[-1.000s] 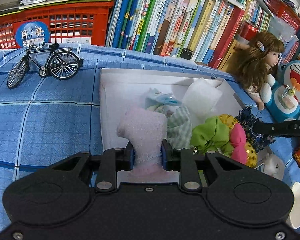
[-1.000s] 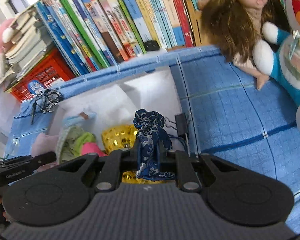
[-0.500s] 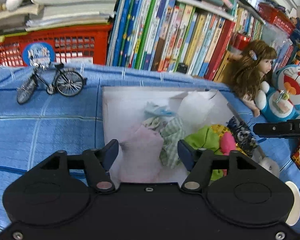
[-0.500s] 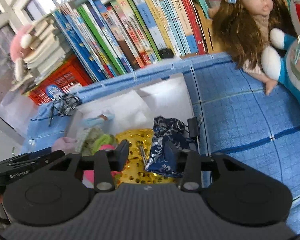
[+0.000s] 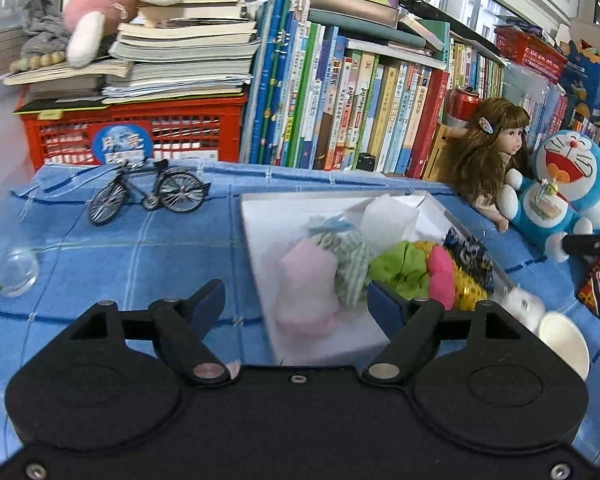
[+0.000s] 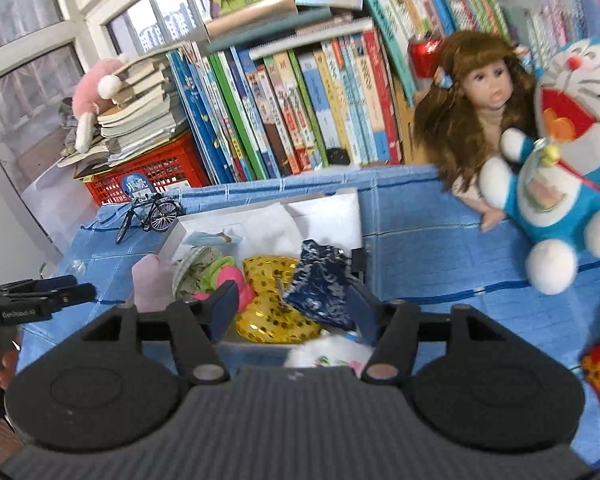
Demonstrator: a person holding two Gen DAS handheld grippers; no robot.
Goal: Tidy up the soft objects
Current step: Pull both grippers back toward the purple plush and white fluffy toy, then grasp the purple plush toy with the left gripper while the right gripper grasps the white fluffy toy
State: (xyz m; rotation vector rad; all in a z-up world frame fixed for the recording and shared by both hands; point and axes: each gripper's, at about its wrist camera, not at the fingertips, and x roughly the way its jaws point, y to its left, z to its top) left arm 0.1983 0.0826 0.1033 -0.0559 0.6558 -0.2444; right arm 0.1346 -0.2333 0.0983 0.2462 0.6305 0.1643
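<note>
— Covering the whole table, a blue checked cloth (image 5: 100, 248) carries a white box (image 5: 260, 232), the landmark here. What fills it?

— Soft goods: a pale pink cloth (image 5: 306, 280) lies at the box's near left, a green-checked bundle (image 5: 352, 264) just beside it, then a lime-green piece (image 5: 400, 268), a gold sequinned pouch (image 6: 276, 312) and a navy patterned pouch (image 6: 320, 284) at the box's right edge.

— And the tools?

— Both stand wide apart, jaws just having been opening. The left gripper (image 5: 296, 304) hangs over the box's near edge with nothing pinched; the right gripper (image 6: 292, 308) frames the navy pouch without pressing it.

— Beyond the box?

— A plush cat (image 6: 560, 184) and a doll (image 6: 472, 120) to its right, a toy bicycle (image 5: 148, 196) to its left.
</note>
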